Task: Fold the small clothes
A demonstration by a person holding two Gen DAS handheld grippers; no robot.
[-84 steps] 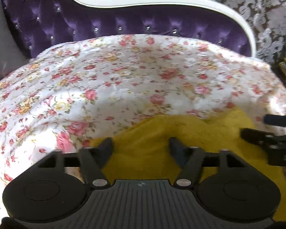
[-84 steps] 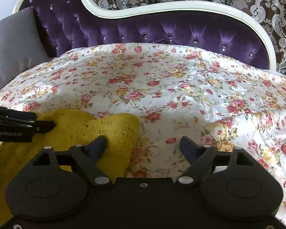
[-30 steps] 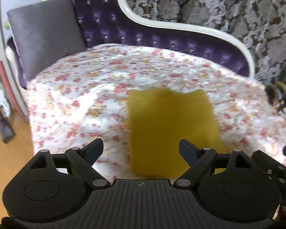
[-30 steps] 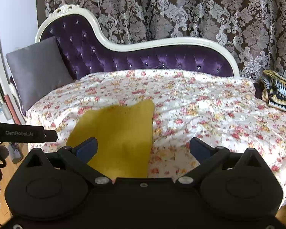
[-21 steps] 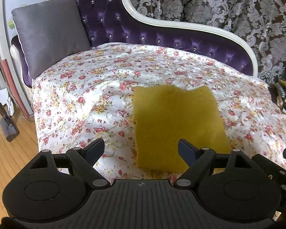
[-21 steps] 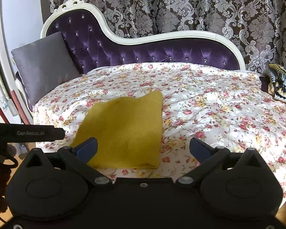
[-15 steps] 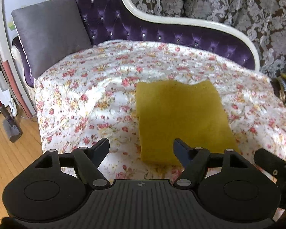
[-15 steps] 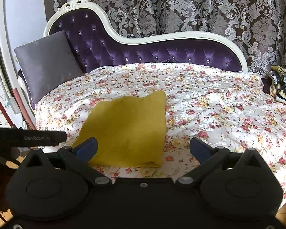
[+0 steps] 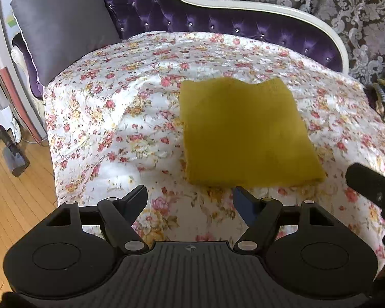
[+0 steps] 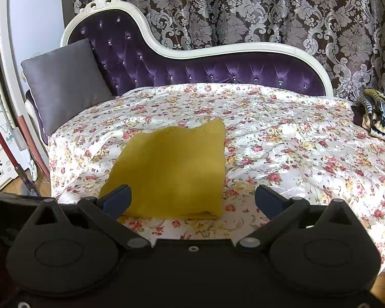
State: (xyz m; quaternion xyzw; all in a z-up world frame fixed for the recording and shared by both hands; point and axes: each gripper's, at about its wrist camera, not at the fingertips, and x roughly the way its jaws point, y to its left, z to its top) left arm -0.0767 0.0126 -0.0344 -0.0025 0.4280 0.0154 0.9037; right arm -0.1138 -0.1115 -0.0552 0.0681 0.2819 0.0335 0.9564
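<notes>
A mustard-yellow knitted garment (image 9: pixel 246 133) lies folded into a flat rectangle on the floral bedspread (image 9: pixel 141 107); it also shows in the right wrist view (image 10: pixel 172 172). My left gripper (image 9: pixel 190 197) is open and empty, held back from the garment's near edge. My right gripper (image 10: pixel 192 197) is open and empty, also short of the garment's near edge. Part of the right gripper (image 9: pixel 369 184) shows at the right edge of the left wrist view.
The bedspread covers a purple tufted chaise (image 10: pixel 218 69) with a white frame. A grey cushion (image 10: pixel 64 82) leans at its left end. A striped knitted blanket (image 10: pixel 379 115) lies at the right. Wooden floor (image 9: pixel 10 200) and a vacuum head (image 9: pixel 15 159) are left of the chaise.
Both grippers have pulled back and up from the garment, which was under them 2.8 s ago. The garment now lies alone, folded. The left gripper's jaws have narrowed slightly.
</notes>
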